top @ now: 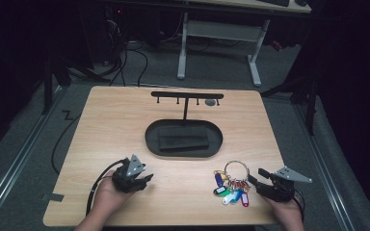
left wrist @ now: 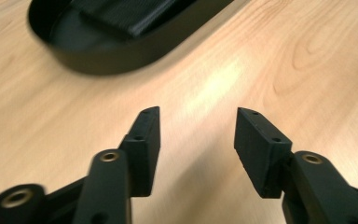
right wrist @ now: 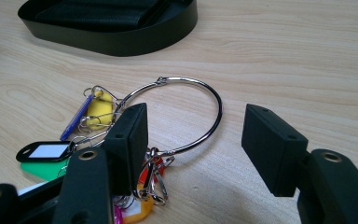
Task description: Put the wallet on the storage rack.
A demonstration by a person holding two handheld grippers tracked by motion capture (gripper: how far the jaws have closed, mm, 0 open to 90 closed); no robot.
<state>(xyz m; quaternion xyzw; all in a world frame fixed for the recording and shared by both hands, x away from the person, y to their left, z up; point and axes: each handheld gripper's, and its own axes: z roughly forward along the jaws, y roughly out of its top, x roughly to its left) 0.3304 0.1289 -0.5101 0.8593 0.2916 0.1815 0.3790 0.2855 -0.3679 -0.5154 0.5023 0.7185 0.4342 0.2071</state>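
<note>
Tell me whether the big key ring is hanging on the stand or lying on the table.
Lying on the table. The key ring rests flat on the wood with its coloured tags, in front of the open right hand-held gripper; the stand's hooks carry no ring.

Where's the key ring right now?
In the high view the key ring lies flat on the table's near right, just before the open right gripper.
</note>
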